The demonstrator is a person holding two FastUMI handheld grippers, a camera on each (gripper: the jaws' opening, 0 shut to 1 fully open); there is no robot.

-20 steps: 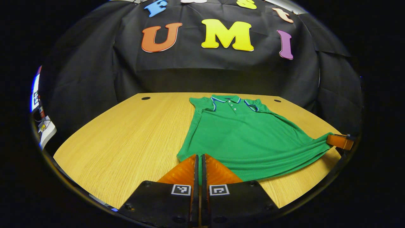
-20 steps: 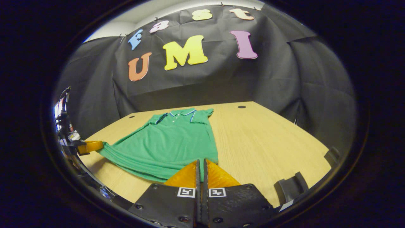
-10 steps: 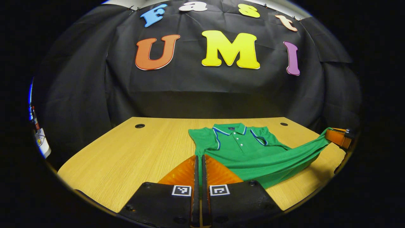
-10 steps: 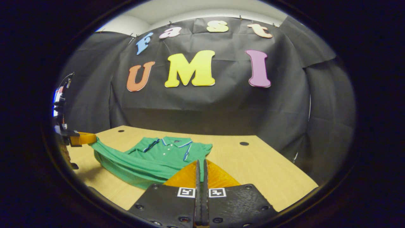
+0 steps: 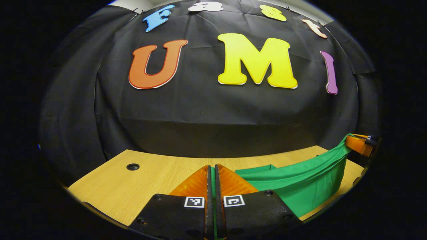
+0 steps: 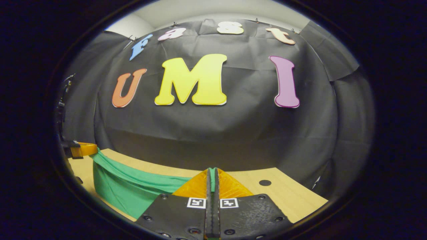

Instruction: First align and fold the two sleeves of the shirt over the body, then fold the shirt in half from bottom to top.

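Observation:
The green polo shirt [image 5: 297, 186] hangs as a taut band above the wooden table [image 5: 150, 180], its bottom hem lifted and carried toward the collar end. My left gripper [image 5: 212, 171] is shut on one hem corner, green cloth showing between its fingers. In the right gripper view, my right gripper [image 6: 212, 173] is shut on the other hem corner, and the shirt [image 6: 123, 186] stretches away to the left. Each view shows the other gripper at its edge, the right gripper [image 5: 358, 145] and the left gripper [image 6: 81, 150], both clamped on the cloth. The collar and sleeves are hidden under the raised cloth.
The booth's black cloth wall stands close behind the table's far edge. Round cable holes [image 5: 132, 166] [image 6: 265, 182] sit in the tabletop near the back corners. Bare wood [image 6: 290, 196] lies to the outside of each gripper.
Both grippers have risen and moved forward toward the back wall, carrying the hem up and over the shirt's body. The collar, in plain sight earlier, is now covered.

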